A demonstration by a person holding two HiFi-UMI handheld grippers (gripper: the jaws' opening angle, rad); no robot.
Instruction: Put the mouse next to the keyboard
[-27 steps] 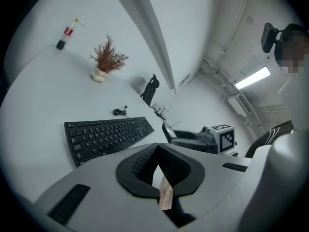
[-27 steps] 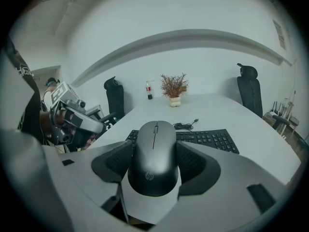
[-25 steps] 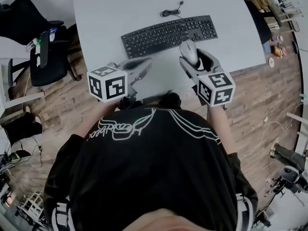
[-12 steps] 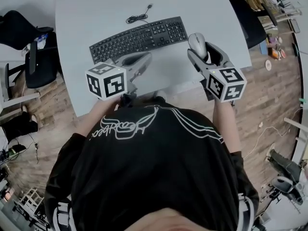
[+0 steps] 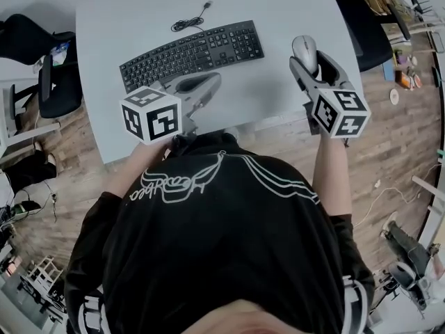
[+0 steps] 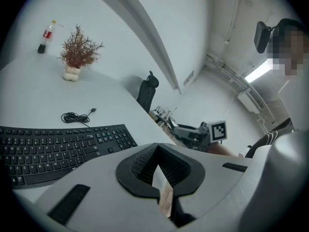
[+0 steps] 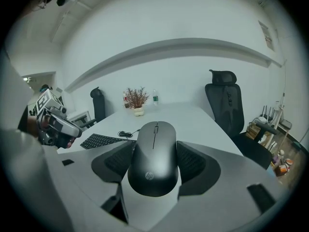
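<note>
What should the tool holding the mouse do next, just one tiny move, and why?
Probably shift the right tool a little to its left, toward the keyboard's right end, before lowering. It is shut on the mouse, which sits over the table near its right edge, with a wide bare gap between mouse and keyboard.

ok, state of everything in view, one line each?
right gripper: shut on the mouse.
left gripper: shut, empty.
mouse: top up, held right of the keyboard, apart from it.
keyboard: flat on the table, keys up.
cable: coiled behind the keyboard, plug lying free.
bottle: upright.
potted plant: upright.
</note>
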